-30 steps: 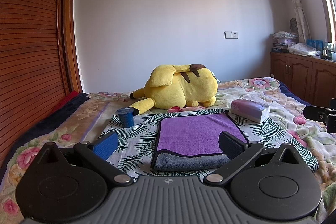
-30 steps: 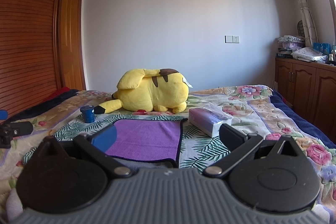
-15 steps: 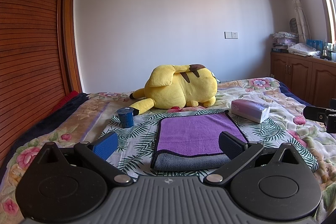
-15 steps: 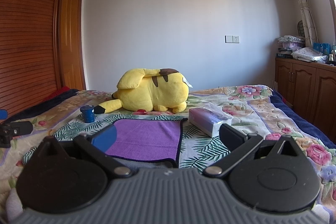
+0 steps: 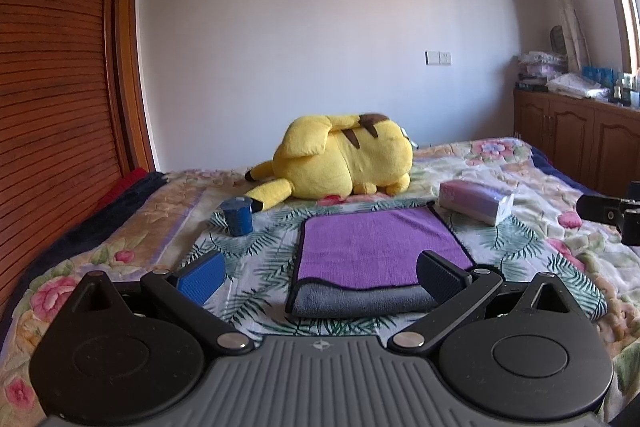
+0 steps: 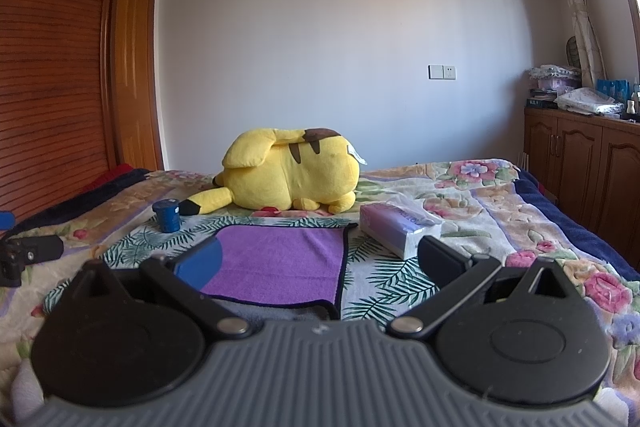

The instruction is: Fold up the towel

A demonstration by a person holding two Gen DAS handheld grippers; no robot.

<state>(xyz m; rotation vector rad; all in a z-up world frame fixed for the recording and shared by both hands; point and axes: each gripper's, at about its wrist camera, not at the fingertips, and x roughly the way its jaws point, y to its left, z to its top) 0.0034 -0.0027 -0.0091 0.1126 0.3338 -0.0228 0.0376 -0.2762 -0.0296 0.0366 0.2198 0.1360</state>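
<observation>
A purple towel [image 5: 376, 247] with a black hem lies folded on the leaf-print cloth on the bed; its grey underside shows along the near fold. It also shows in the right wrist view [image 6: 280, 263]. My left gripper [image 5: 320, 277] is open and empty, held just short of the towel's near edge. My right gripper [image 6: 320, 259] is open and empty, near the towel's near right corner. The right gripper's tip shows at the right edge of the left wrist view [image 5: 608, 213].
A yellow plush toy [image 5: 344, 159] lies behind the towel. A blue cup [image 5: 238, 215] stands to the towel's left, a tissue pack [image 5: 476, 201] to its right. A wooden wardrobe [image 5: 52, 99] is on the left, wooden cabinets [image 6: 580, 167] on the right.
</observation>
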